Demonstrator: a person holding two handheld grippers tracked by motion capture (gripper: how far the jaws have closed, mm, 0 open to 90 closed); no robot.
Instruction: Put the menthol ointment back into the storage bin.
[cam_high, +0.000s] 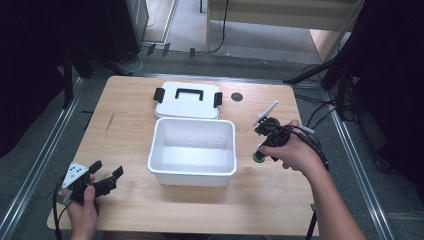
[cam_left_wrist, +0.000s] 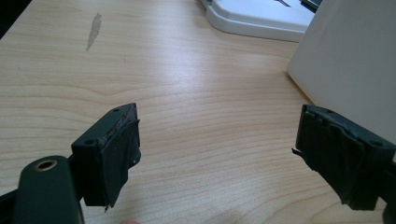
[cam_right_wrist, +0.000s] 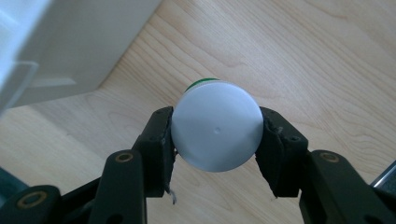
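The right gripper (cam_right_wrist: 215, 135) has its two black jaws pressed on the sides of a small round bottle with a white cap and a green band (cam_right_wrist: 215, 126), one jaw on each side, so the bottle sits right between the tips. The white cap faces the camera on that gripper. In the high view the right gripper (cam_high: 264, 145) holds the bottle (cam_high: 259, 156) above the light wooden table (cam_high: 125, 150), just to the right of the big white plastic box (cam_high: 193, 172), close to its right wall but not touching it. The box is open. Its flat white lid with a black handle and black clips (cam_high: 188, 100) lies on the table just behind the box. The left gripper (cam_high: 106, 176) is well to the left of the box, near the front edge, with its jaws spread wide and nothing between them.
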